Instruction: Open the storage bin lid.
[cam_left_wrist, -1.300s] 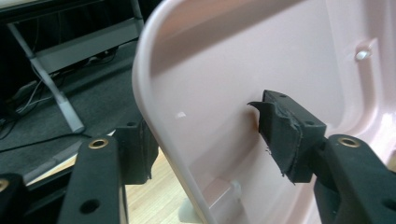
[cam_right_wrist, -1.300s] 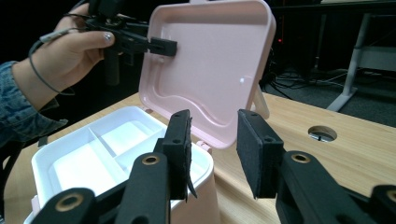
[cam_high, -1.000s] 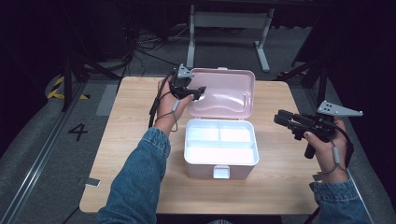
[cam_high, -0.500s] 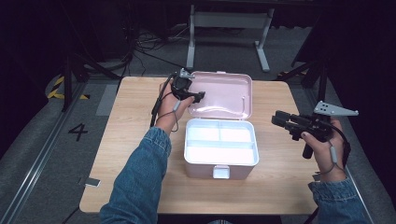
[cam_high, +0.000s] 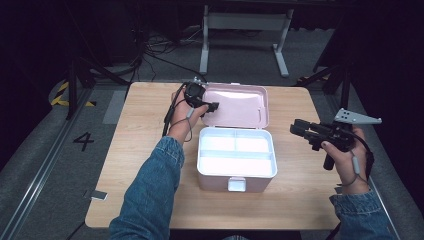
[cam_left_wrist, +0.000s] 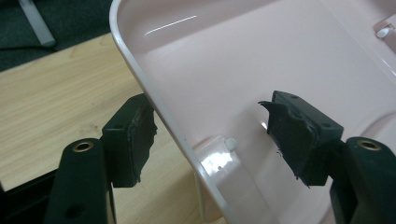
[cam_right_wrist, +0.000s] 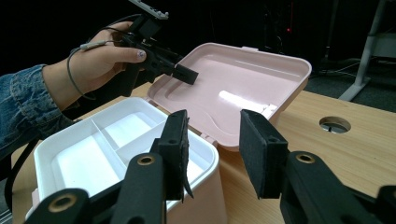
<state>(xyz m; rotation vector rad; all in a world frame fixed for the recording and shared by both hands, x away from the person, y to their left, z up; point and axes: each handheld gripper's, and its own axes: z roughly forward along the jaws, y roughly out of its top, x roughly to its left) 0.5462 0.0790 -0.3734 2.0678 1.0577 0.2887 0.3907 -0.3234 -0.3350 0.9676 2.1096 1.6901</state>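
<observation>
A pink box (cam_high: 215, 181) stands in the middle of the table with a white divided tray (cam_high: 235, 150) in it. Its pink lid (cam_high: 240, 102) is swung back and rests open behind it. My left gripper (cam_high: 212, 106) is at the lid's near left corner. In the left gripper view the lid's rim (cam_left_wrist: 154, 112) runs between the jaws of the left gripper (cam_left_wrist: 210, 116), which have just been opening and do not press on it. My right gripper (cam_high: 297, 129) hovers open to the right of the box, with nothing between its pads (cam_right_wrist: 212, 140).
The wooden table (cam_high: 145, 125) has bare room left and right of the box. A round cable hole (cam_right_wrist: 334, 123) lies behind the lid. A small grey tag (cam_high: 98, 195) sits by the table's front left edge. A metal frame (cam_high: 245, 20) stands beyond the table.
The left gripper has sunk a little with the lid, whose far edge now lies lower, and its jaws have spread. The right gripper has stayed about where it was.
</observation>
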